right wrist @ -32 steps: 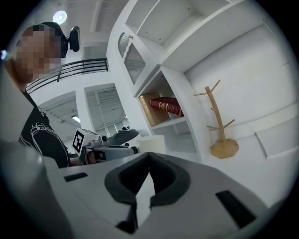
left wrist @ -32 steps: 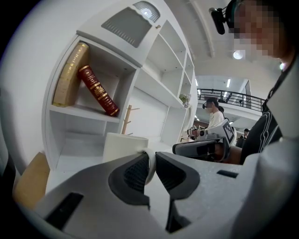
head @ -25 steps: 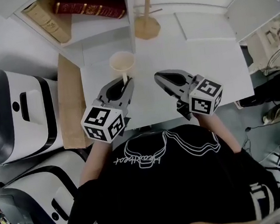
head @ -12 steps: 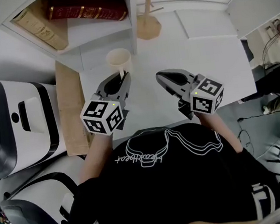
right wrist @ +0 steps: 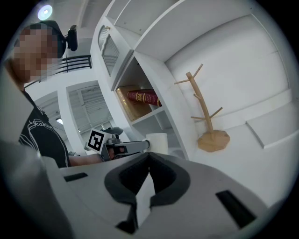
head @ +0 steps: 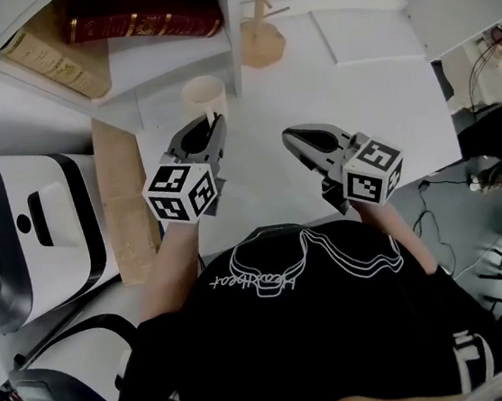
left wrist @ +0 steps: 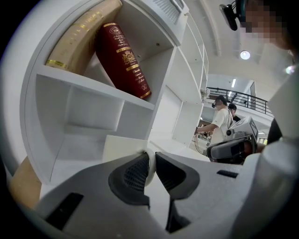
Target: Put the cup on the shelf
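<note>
The cup [head: 203, 95] stands upright at the front edge of the shelf [head: 231, 25], just beside its upright side panel and in front of the lower compartment [left wrist: 88, 116]. Its mouth faces up and its handle [left wrist: 150, 169] points back toward the person. I cannot tell whether its base touches the counter [head: 356, 91] or hangs just above it.

The left gripper [head: 213, 127] sits directly behind the cup, clenched on the handle. The thin white loop is pinched between the two pads, with the cup's body ahead of the jaws. The gripper points slightly downward, along the line from the person into the shelf.

From the cup, the empty lower compartment lies straight ahead and a little to the left. The board above it carries a red book [left wrist: 122, 58] leaning against a tan book [left wrist: 79, 32]. In my judgement the coming move is a short push forward and leftward, keeping the cup level so it passes under that board and clears the side panel.

The right gripper [head: 290, 136] hangs well apart to the right, over open counter. Its jaws are closed together on nothing, so it is the farther one and has no part in this placement. A wooden mug stand [right wrist: 205, 116] stands beyond it, on the far side of the panel.
</note>
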